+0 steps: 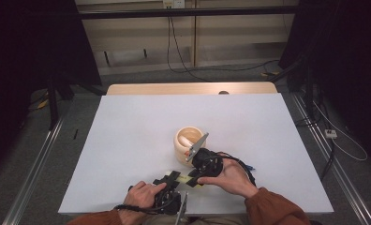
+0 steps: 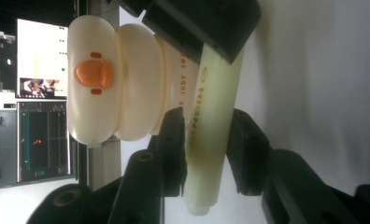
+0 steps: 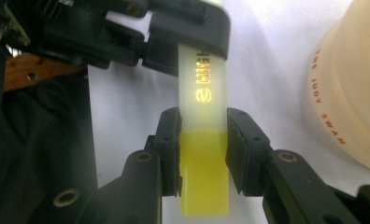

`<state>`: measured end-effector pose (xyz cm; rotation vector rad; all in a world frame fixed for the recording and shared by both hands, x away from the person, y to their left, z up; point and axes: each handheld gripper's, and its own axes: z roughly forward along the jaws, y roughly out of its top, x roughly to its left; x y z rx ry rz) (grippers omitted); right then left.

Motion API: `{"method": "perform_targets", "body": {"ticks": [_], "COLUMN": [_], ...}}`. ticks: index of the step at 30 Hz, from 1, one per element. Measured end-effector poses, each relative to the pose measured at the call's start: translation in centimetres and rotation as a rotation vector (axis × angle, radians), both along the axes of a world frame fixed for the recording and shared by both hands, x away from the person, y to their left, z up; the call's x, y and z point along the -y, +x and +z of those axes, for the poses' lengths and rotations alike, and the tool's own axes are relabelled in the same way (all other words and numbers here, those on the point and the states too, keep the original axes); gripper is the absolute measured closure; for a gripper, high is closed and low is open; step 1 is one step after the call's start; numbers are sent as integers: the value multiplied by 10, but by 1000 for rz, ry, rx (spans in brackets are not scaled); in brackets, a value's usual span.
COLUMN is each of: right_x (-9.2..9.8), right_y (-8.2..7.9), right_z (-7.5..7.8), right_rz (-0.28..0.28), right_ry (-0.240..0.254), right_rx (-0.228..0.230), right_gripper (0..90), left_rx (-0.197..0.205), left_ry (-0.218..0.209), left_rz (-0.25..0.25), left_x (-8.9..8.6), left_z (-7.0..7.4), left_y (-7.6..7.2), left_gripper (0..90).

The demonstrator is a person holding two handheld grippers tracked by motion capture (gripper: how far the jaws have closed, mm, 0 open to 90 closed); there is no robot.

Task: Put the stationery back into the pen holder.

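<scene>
both grippers (image 3: 202, 135) clamp yellow tube (image 3: 204, 154)

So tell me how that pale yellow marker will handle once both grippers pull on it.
The marker looks like a rigid plastic tube, so it probably won't bend between the left gripper and the right gripper. Its glossy surface may slip in the pads. The yellow end section suggests a cap that could pop off suddenly.

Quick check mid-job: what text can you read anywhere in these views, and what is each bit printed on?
"THE JUDY SWAN": red letters round the cream duck-faced holder, clear in the right gripper view; in the left gripper view its lettering is partly hidden.
Gold print on the pale yellow marker that both claws grip: a round logo and blocky letters, too blurred to read.
Monitor screens behind: text too small to read.
</scene>
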<state>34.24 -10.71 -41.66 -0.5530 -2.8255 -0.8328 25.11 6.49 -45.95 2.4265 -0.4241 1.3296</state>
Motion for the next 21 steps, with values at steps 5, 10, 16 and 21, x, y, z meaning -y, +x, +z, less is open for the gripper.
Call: {"method": "perform_targets", "body": {"ticks": [5, 10, 16, 21], "right_x": [0, 4, 9, 22], "right_y": [1, -2, -6, -13], "right_z": [0, 0, -1, -2], "right_rz": [-22, -28, -6, -45], "right_ry": [20, 56, 99, 152], "right_rx": [-21, 22, 74, 127], "right_gripper": [679, 673, 658, 546], "left_rx": [25, -29, -63, -138], "left_ry": [0, -39, -58, -113], "left_rz": [5, 27, 30, 62], "left_x": [-1, -3, -5, -11], "left_z": [0, 1, 4, 7], "left_y": [-1, 1, 1, 6], "left_gripper": [717, 768, 774, 774]}}
